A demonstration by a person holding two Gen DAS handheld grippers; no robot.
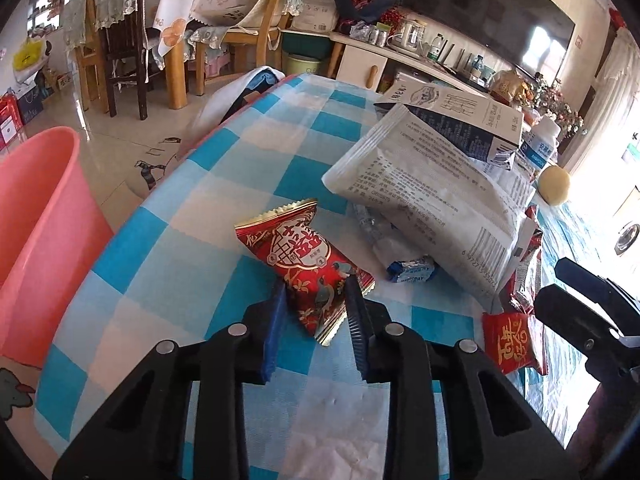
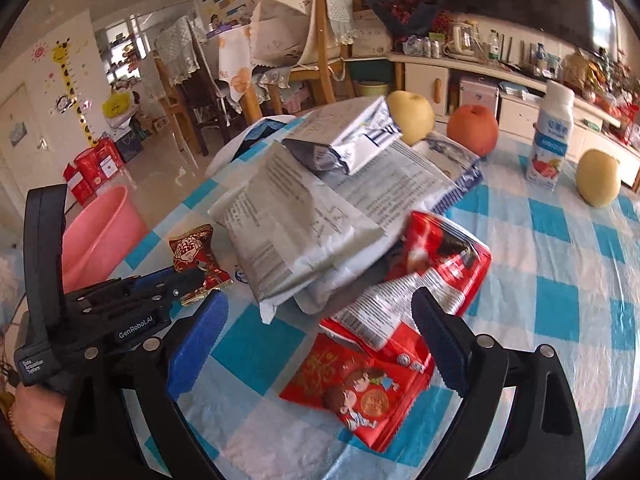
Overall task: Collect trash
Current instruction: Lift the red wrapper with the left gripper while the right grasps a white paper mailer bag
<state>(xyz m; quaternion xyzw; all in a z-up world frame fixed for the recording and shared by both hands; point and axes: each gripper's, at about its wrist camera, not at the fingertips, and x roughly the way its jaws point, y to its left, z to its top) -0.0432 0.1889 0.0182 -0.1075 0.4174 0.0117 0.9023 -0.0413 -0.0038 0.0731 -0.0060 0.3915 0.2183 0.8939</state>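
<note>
A blue-checked table (image 1: pixel 224 184) carries wrappers near its left edge, beside a pink bucket (image 1: pixel 36 240) on the tiled floor (image 1: pixel 132 136). The left hand-held gripper (image 1: pixel 316 300) pinches a red candy wrapper (image 1: pixel 304 264). The right hand-held gripper (image 2: pixel 320 312) is spread wide.

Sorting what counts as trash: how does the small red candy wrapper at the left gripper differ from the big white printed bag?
The small red candy wrapper is patterned red and gold; the big white printed bag is white with black print. The wrapper is far smaller. It sits between the left gripper's pads; the bag lies untouched, propped on other packets. Both are crinkled packaging on the checked tablecloth.

Pink basin (image 1: pixel 36 240) cut off by left edge.
</note>
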